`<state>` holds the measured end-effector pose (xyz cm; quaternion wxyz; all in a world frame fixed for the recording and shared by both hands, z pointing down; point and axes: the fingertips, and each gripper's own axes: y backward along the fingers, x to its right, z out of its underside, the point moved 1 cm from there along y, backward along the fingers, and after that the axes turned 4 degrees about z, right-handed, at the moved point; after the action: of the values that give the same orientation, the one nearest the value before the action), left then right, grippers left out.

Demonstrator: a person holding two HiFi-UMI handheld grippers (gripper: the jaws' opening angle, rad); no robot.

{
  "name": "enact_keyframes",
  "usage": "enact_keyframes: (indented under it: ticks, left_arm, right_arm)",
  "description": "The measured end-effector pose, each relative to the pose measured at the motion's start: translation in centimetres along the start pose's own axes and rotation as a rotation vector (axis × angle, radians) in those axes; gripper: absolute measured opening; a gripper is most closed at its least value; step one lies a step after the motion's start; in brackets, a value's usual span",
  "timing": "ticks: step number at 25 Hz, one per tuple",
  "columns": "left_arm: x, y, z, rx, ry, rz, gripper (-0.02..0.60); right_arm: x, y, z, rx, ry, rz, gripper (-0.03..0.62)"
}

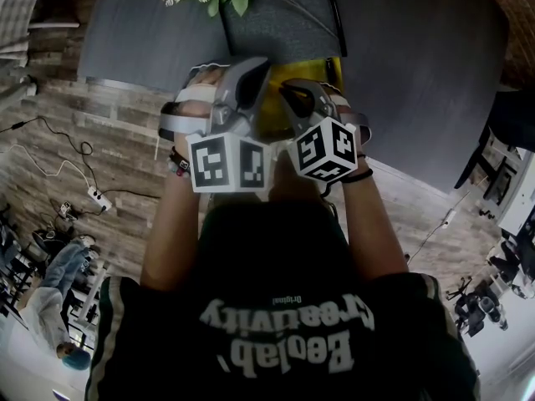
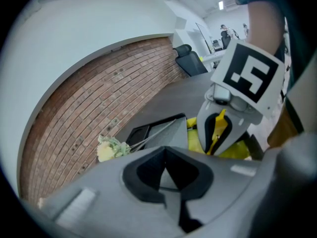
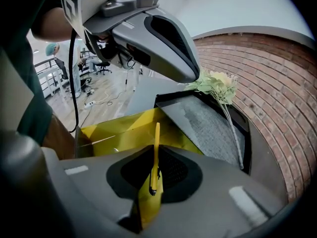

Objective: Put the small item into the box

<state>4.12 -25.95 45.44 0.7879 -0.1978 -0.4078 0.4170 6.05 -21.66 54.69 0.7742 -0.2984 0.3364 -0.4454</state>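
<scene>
Jaws of right gripper pinch yellow item, hidden in head view.

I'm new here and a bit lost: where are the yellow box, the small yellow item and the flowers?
yellow box (image 3: 121, 130), right gripper view, its inner wall.
small yellow item (image 3: 156, 152), right gripper view, its thin upright strip.
flowers (image 3: 219, 79), right gripper view, the pale blossoms.

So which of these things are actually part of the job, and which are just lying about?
In the job: right gripper, jaws shut on the small yellow item; yellow box.
Lying about: flowers; black tray; left gripper, jaws shut on nothing.
</scene>
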Motion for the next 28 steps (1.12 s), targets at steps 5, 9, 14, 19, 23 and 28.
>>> enact_keyframes:
  ticks: [5,9,14,19,23,28]
  left_arm:
    - [-0.2,-0.2,0.1,0.001,0.000,-0.001,0.002]
    - [-0.2,-0.2,0.1,0.004,0.001,0.000,0.002]
    - [-0.1,0.0,-0.1,0.006,-0.006,-0.001,0.002]
    - [-0.1,0.4,-0.5,0.007,-0.014,0.002,0.002]
    - [0.0,0.6,-1.0,0.012,-0.021,0.004,0.002]
    - [-0.1,1.0,-1.6,0.024,-0.030,0.001,0.002]
  right_arm:
    - [0.0,-0.2,0.0,0.000,-0.004,-0.013,0.037]
    - [0.2,-0.1,-0.5,0.035,-0.092,-0.024,0.223]
    - [-0.3,0.0,-0.3,0.019,-0.080,-0.050,0.225]
    - [0.0,0.5,-0.4,0.017,-0.076,-0.025,0.223]
    - [1.0,1.4,-1.0,0.037,-0.075,0.027,0.192]
    - [1.6,3.0,-2.2,0.077,-0.074,0.064,0.006]
